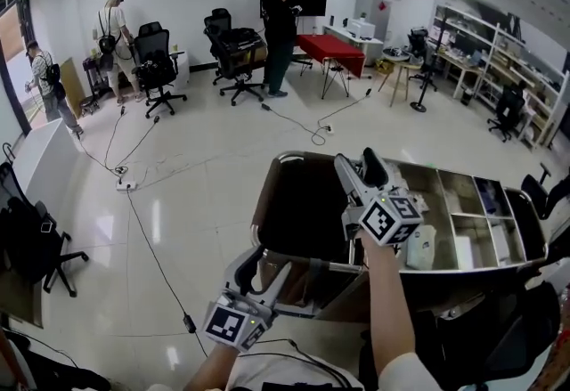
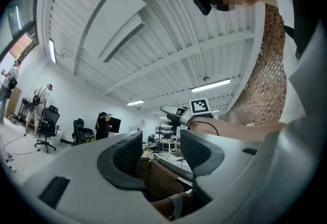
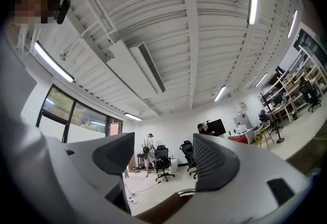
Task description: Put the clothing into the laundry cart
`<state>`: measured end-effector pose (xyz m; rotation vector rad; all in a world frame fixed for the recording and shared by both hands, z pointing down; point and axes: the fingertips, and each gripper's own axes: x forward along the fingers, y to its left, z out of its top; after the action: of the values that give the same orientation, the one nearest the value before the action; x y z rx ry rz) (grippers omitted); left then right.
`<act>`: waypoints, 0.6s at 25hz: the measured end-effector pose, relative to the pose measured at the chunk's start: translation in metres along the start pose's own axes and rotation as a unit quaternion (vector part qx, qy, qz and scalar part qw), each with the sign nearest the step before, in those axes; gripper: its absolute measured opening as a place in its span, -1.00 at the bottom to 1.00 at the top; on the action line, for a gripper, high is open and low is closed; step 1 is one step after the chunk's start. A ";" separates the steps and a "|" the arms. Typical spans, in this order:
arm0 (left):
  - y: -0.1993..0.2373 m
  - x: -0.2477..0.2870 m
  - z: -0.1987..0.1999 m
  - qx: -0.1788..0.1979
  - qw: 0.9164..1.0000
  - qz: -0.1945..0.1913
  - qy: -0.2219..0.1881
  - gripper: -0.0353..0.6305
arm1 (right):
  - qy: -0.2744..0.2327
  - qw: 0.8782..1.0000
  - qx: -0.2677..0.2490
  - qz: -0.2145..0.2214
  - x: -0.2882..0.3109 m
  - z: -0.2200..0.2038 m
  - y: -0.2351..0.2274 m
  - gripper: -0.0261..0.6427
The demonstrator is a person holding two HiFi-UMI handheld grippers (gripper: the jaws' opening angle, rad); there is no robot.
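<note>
The laundry cart [image 1: 267, 202] stands right in front of me, a metal frame with a deep dark bag on its left side and shallow compartments on its right. The bag's inside is too dark to tell any clothing apart. My right gripper [image 1: 361, 165] hangs over the cart's middle, open, with nothing between its fingers; its own view looks out across the room over the cart's rim [image 3: 164, 209]. My left gripper [image 1: 263, 266] is lower, at the cart's near rail, also open and empty. The left gripper view shows the cart's rim [image 2: 171, 163] and the right gripper's marker cube [image 2: 200, 106] beyond.
A white item [image 1: 420, 247] lies in one of the cart's right compartments. Cables and a power strip [image 1: 125, 185] run across the floor. Office chairs [image 1: 236, 51], a red table [image 1: 331, 49], shelves [image 1: 499, 69] and several people stand further back. A black chair [image 1: 36, 247] is at my left.
</note>
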<state>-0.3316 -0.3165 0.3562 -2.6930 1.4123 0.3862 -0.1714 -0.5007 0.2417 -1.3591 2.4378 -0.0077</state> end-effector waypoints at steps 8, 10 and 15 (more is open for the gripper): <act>-0.021 0.013 -0.007 0.005 0.999 -0.034 0.022 -0.24 | 0.017 0.998 -0.050 -0.021 -0.041 -0.028 -0.007 0.22; -0.031 0.018 -0.003 -0.012 0.998 -0.045 0.031 -0.24 | 0.030 0.996 -0.081 -0.034 -0.063 -0.042 -0.011 0.22; -0.029 0.023 -0.030 -0.020 0.997 -0.049 0.060 -0.24 | 0.057 0.994 -0.065 -0.068 -0.132 -0.080 -0.012 0.22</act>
<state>-0.2903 -0.3238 0.3779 -2.8482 1.3068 0.2526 -0.1223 -0.4110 0.3584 -1.6218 2.4715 0.0426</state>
